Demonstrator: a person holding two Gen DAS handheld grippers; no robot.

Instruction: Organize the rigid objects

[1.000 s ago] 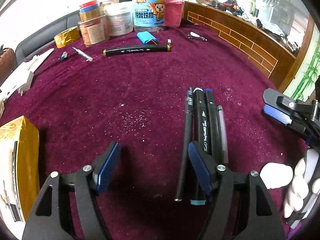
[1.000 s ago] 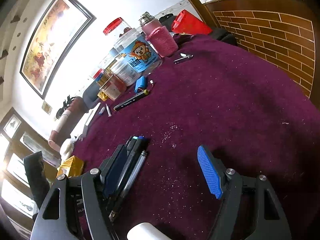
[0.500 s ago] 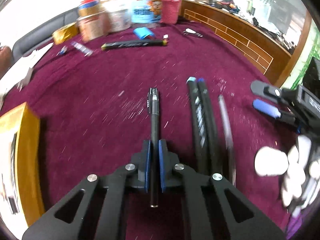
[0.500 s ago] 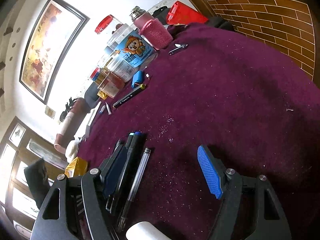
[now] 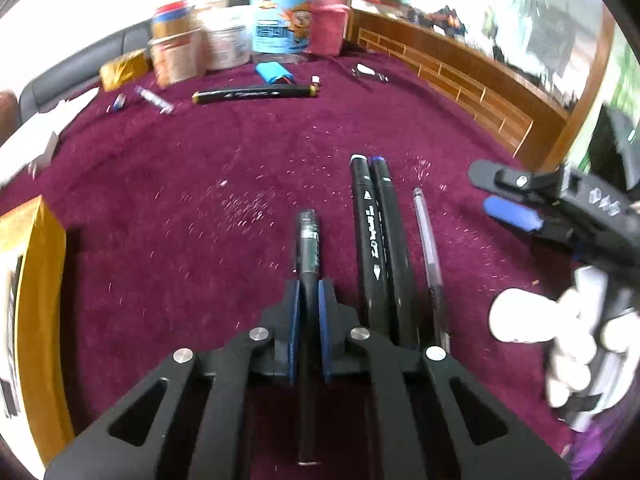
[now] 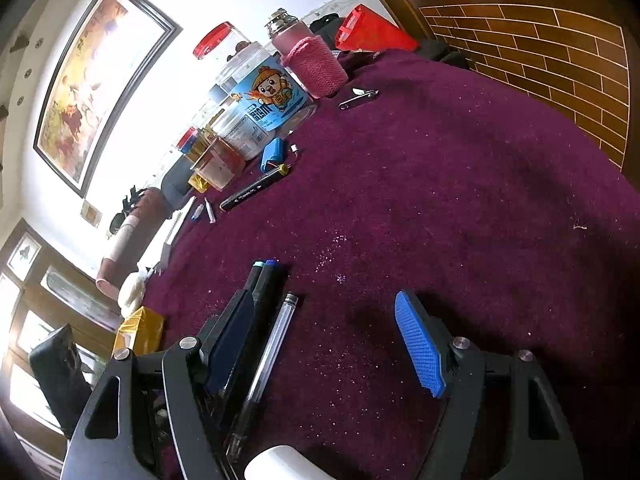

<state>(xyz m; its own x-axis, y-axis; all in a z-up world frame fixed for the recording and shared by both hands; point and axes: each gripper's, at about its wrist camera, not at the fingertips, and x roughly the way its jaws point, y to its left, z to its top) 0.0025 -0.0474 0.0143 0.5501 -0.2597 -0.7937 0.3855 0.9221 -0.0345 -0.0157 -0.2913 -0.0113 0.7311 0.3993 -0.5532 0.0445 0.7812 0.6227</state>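
The left gripper [image 5: 308, 304] has its blue pads [image 5: 293, 316] pinched on a black pen [image 5: 308, 248], the barrel running forward between the fingers and its tail sticking out behind them. Just to its right two markers [image 5: 376, 240] lie side by side, touching, with a clear pen [image 5: 428, 240] beside them, all on the maroon cloth [image 5: 180, 184]. The right gripper [image 6: 332, 348] hangs wide open with nothing between its fingers, close beside that row. Far across the cloth a lone marker [image 5: 256, 94] lies crosswise near a blue pack [image 5: 274, 72], a nail clipper [image 5: 370, 74] and a cluster of jars [image 5: 280, 30]; a yellow box [image 5: 32, 280] sits at the left. I judge the grip slim: the pen is held along its length, so it could slide out lengthwise or pivot if tipped. Setting it down carelessly could knock the markers and send them rolling out of line. The open right fingers could also nudge the clear pen.
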